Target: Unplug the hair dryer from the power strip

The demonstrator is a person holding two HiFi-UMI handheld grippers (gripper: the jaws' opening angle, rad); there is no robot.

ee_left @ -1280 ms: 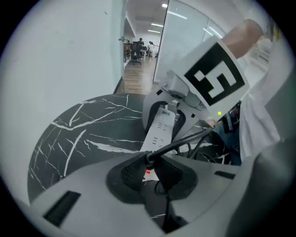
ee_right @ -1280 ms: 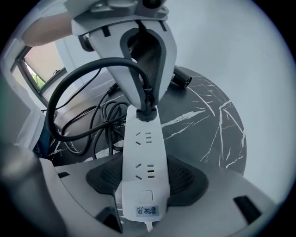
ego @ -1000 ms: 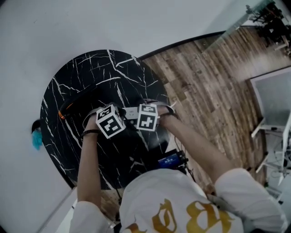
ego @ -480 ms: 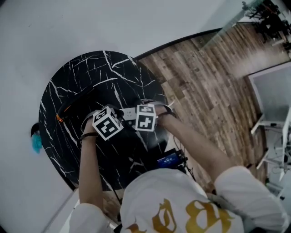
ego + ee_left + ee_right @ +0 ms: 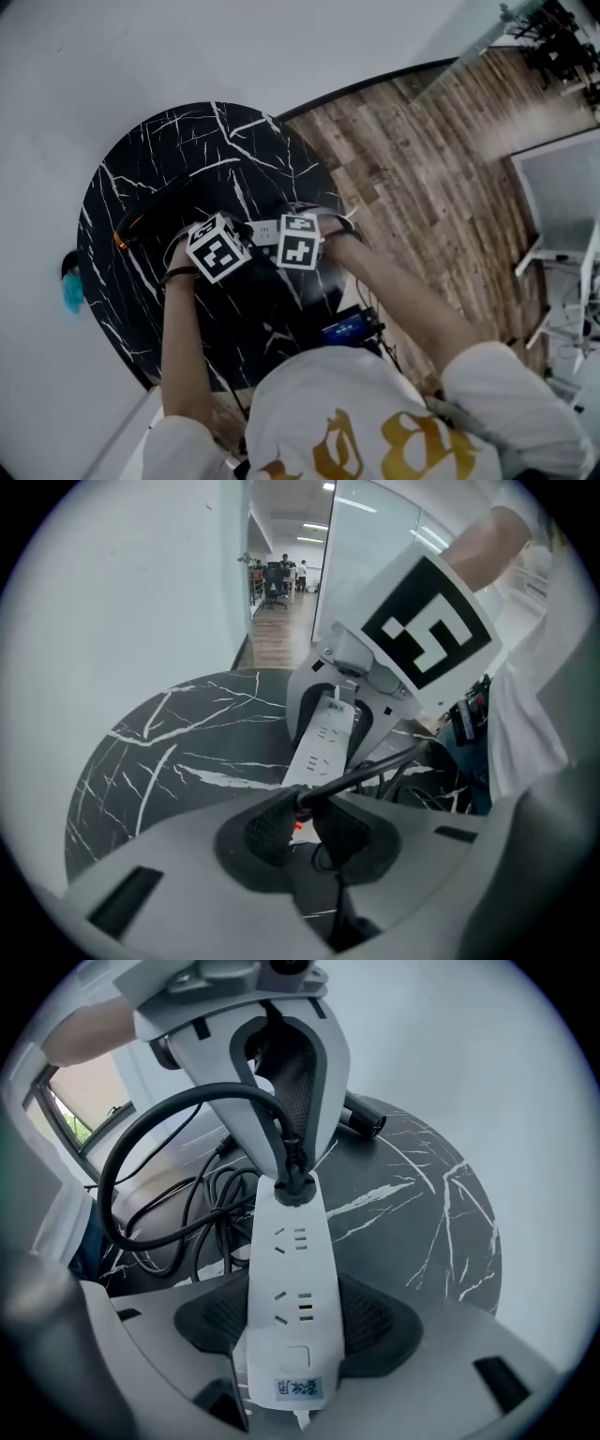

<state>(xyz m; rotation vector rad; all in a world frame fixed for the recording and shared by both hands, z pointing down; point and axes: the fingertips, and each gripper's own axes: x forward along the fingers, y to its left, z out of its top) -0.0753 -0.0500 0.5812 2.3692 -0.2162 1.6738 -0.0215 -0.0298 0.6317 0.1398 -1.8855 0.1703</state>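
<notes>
Barely anything is shifting since 1 second ago: the left gripper (image 5: 302, 819) is pinching the plug (image 5: 292, 1188), still seated at 12 o'clock on the power strip (image 5: 284, 1269), while the right gripper (image 5: 291, 1324) is clamping that power strip; pulling is pending.

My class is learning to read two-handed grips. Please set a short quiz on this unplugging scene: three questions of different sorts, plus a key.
1. True or false: the plug is already out of the power strip.
2. Multiple choice: the jaws of the right gripper are closed on (A) the power strip, (B) the coiled cable, (C) nothing.
3. Fill in the blank: the jaws of the left gripper pinch the black ____ at the strip's far end.

Key: 1 false, it is still seated in the strip; 2 A; 3 plug.
</notes>
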